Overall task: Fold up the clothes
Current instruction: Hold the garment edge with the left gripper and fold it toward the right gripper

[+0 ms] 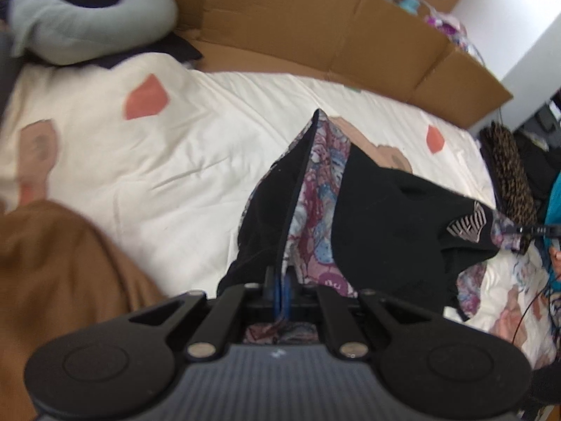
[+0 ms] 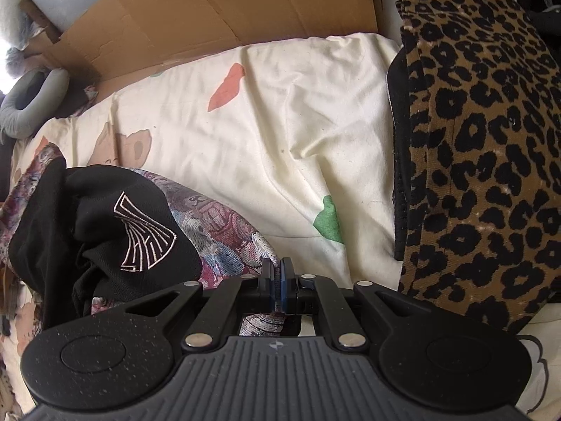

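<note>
A black garment [image 1: 382,217] with a purple-and-blue patterned lining and a white line logo [image 1: 468,226] hangs stretched above the cream bedspread [image 1: 196,161]. My left gripper [image 1: 280,280] is shut on one edge of it, which rises taut away from the fingers. In the right wrist view the same garment [image 2: 105,231] bunches at the left, logo [image 2: 145,235] facing up, and my right gripper [image 2: 279,273] is shut on its patterned edge [image 2: 242,242]. The right gripper's tip also shows at the far right of the left wrist view.
A leopard-print cloth [image 2: 480,161] lies folded at the right of the bedspread [image 2: 273,147]. Brown fabric [image 1: 59,280] lies at the left. Flattened cardboard [image 1: 315,28] lines the far side. A grey curved pillow [image 1: 87,24] sits at the far left corner.
</note>
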The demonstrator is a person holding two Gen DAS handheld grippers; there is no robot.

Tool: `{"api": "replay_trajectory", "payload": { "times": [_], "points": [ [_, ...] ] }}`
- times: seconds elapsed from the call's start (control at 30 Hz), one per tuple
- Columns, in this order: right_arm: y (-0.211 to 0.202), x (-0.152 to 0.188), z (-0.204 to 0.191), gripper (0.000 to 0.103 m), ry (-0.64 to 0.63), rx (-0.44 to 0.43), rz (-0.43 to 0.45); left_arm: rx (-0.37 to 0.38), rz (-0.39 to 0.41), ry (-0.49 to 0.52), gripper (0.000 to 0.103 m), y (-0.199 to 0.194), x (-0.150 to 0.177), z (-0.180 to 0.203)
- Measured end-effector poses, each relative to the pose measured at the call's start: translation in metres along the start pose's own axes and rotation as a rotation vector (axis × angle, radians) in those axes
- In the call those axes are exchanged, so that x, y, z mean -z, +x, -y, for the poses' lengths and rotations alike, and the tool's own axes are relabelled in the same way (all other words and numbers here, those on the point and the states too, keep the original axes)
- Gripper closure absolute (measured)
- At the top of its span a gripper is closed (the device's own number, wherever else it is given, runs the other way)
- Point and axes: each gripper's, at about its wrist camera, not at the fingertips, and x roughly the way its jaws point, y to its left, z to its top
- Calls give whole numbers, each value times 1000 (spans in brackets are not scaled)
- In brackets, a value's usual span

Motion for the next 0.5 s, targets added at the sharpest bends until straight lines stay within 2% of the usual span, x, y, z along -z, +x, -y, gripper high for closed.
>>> {"api": "replay_trajectory", "payload": {
  "times": [0.3, 0.5],
  "points": [
    [-18, 2, -5, 103, -34, -10, -6, -60, 28, -112, 101, -63, 68, 8],
    [-26, 2, -6, 103, -52, -3, -24, -95, -1, -214, 101, -92, 117, -13]
  ]
}}
